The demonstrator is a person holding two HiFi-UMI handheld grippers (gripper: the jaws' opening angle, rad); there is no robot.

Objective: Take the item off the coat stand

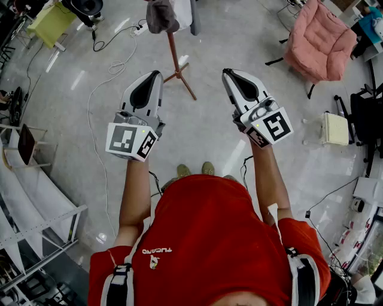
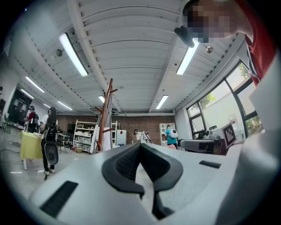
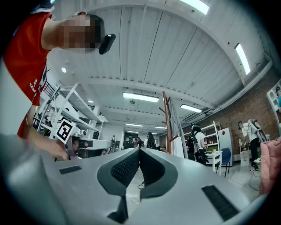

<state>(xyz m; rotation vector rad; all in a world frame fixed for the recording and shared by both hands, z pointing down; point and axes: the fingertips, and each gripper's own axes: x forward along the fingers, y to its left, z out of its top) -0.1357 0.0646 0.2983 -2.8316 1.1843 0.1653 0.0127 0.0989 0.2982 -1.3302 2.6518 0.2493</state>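
A reddish wooden coat stand (image 1: 175, 60) stands on the floor ahead of me, with a dark grey garment (image 1: 161, 15) hung at its top. My left gripper (image 1: 155, 74) is held out in the air, short of the stand and a little to its left, jaws shut and empty. Level with it, my right gripper (image 1: 227, 71) points forward to the right of the stand, also shut on nothing. The left gripper view shows the stand (image 2: 106, 116) far off beyond the closed jaws (image 2: 140, 145). The right gripper view has the stand (image 3: 166, 123) and a pale hanging cloth (image 3: 176, 134) behind the closed jaws (image 3: 139, 149).
A pink armchair (image 1: 323, 39) sits at the back right and a yellow-green table (image 1: 51, 24) at the back left. Cables (image 1: 114, 66) trail over the floor left of the stand. A pale box (image 1: 335, 128) lies to the right; metal shelving (image 1: 36, 197) runs along the left.
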